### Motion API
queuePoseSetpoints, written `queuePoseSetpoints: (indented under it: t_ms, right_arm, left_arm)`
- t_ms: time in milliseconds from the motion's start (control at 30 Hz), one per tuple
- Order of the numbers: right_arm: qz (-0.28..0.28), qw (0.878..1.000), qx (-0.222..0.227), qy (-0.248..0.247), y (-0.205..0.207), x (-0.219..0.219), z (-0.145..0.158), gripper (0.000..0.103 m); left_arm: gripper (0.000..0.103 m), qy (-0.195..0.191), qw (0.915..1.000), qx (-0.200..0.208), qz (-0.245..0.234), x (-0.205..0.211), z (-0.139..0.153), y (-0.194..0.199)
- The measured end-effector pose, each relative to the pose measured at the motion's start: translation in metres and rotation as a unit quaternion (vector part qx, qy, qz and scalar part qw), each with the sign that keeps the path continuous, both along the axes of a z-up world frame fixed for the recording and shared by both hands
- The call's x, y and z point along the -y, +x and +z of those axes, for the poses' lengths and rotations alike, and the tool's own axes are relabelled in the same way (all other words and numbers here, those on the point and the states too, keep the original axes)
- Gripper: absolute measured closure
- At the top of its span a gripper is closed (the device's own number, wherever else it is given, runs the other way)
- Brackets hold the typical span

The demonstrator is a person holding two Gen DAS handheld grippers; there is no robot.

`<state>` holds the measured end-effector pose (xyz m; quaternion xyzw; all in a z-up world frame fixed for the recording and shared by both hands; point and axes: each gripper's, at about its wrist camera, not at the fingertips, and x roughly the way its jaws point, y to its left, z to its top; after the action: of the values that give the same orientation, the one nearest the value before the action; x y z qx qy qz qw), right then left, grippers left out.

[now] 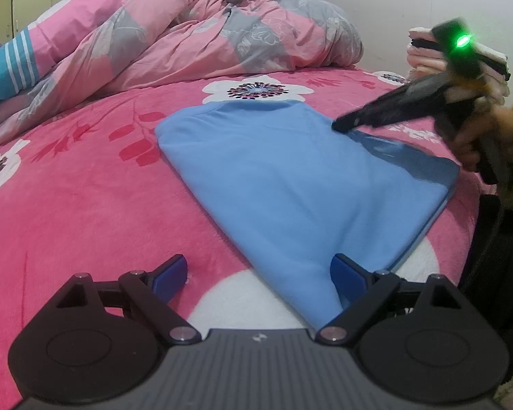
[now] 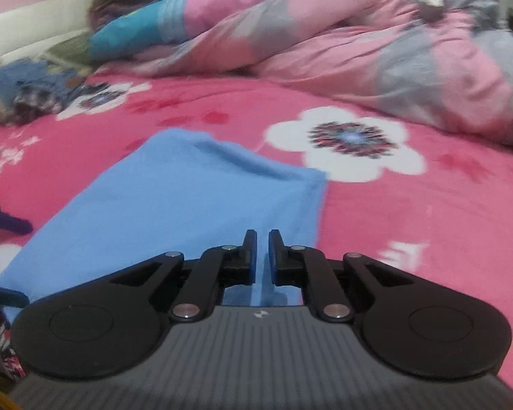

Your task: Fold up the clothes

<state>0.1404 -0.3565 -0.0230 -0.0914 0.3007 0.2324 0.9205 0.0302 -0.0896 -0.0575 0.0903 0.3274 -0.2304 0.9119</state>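
Far left of the left gripper (image 1: 258, 275), a person's turquoise striped sleeve (image 1: 15, 68) pokes out from under the crumpled pink-and-grey quilt (image 1: 195, 34), the rest of them hidden. This gripper's jaws stand spread wide, pinching nothing; its right blue pad just touches the near corner of the folded light-blue garment (image 1: 290, 177), which lies flat ahead on the pink floral bedspread (image 1: 68, 205). Its surface is smooth, its edges neat (layers show at the right edge). Farther right, the right gripper (image 1: 340, 125), blurred, tips down onto the cloth, jaws pressed together and empty. A folded clothes stack (image 1: 424, 51) behind it is half hidden.
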Motion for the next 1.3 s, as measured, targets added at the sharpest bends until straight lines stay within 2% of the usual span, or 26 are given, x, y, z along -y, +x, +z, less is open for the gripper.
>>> queuePoseSetpoints:
  t_ms: [67, 167, 233, 300, 400, 533, 567, 667, 767, 833, 867, 900, 933, 1000, 1100, 1167, 1233, 1300]
  right_arm:
    - [-0.014, 0.999, -0.007, -0.033, 0.014, 0.000, -0.012, 0.098]
    - [-0.087, 0.996, -0.012, -0.002, 0.028, 0.023, -0.002, 0.097]
    - [-0.073, 0.997, 0.002, 0.026, 0.028, 0.024, 0.008, 0.097]
    - [-0.043, 0.998, -0.005, 0.051, 0.033, 0.015, 0.008, 0.097]
    - [-0.051, 0.998, -0.025, 0.039, 0.050, 0.007, -0.007, 0.098]
    - [-0.176, 0.981, -0.034, 0.075, 0.063, 0.043, -0.008, 0.097]
    - [-0.169, 0.983, -0.020, 0.073, 0.052, 0.043, -0.002, 0.097]
    - [-0.081, 0.990, -0.009, 0.119, 0.008, 0.039, 0.015, 0.095]
    - [0.004, 0.996, -0.025, 0.089, -0.023, 0.019, 0.006, 0.098]
    - [-0.021, 0.998, -0.038, 0.054, -0.027, 0.025, -0.010, 0.094]
    - [-0.049, 0.997, -0.041, 0.047, -0.028, 0.033, -0.014, 0.101]
    - [-0.087, 0.994, -0.039, 0.054, -0.029, 0.043, -0.010, 0.096]
    - [-0.111, 0.992, -0.030, 0.055, -0.033, 0.049, -0.006, 0.095]
    - [-0.098, 0.994, 0.011, 0.045, -0.052, 0.046, 0.008, 0.095]
    - [-0.024, 0.997, -0.002, 0.072, -0.074, 0.029, 0.008, 0.097]
    - [-0.005, 0.999, -0.013, 0.033, -0.082, 0.021, -0.006, 0.096]
    - [-0.046, 0.999, -0.015, 0.013, -0.080, 0.033, -0.017, 0.098]
    - [-0.112, 0.993, -0.015, 0.041, -0.077, 0.057, -0.011, 0.095]
  left_arm:
    - [0.011, -0.001, 1.0000, 0.000, -0.001, 0.000, 0.000, 0.000]
    - [0.011, -0.001, 1.0000, 0.001, -0.003, -0.001, -0.001, 0.001]
    - [0.011, -0.001, 1.0000, 0.000, -0.003, -0.001, -0.001, 0.001]
    - [0.011, 0.000, 1.0000, 0.001, -0.003, 0.000, 0.000, 0.001]
    - [0.011, 0.000, 1.0000, 0.001, -0.003, 0.000, 0.000, 0.000]
    - [0.010, -0.001, 1.0000, 0.000, -0.007, -0.001, 0.000, 0.000]
    - [0.010, -0.001, 1.0000, 0.000, -0.007, -0.001, 0.000, 0.001]
    - [0.008, 0.001, 1.0000, -0.001, -0.008, -0.001, 0.000, 0.002]
    - [0.008, 0.003, 1.0000, -0.002, -0.006, 0.000, 0.001, 0.002]
    - [0.008, 0.006, 1.0000, -0.002, -0.006, 0.002, 0.001, 0.002]
    - [0.008, 0.008, 0.9999, -0.003, -0.006, 0.002, 0.002, 0.002]
    - [0.008, 0.010, 0.9999, -0.003, -0.006, 0.003, 0.002, 0.002]
    - [0.008, 0.012, 0.9999, -0.003, -0.006, 0.004, 0.002, 0.002]
    - [0.008, 0.014, 0.9999, -0.003, -0.005, 0.004, 0.002, 0.002]
    - [0.008, 0.014, 0.9999, -0.006, 0.001, 0.004, 0.003, 0.001]
    - [0.008, 0.014, 0.9999, -0.008, 0.003, 0.004, 0.004, 0.001]
    - [0.008, 0.017, 0.9998, -0.008, 0.002, 0.005, 0.004, 0.001]
    - [0.008, 0.021, 0.9997, -0.008, 0.001, 0.005, 0.005, 0.001]
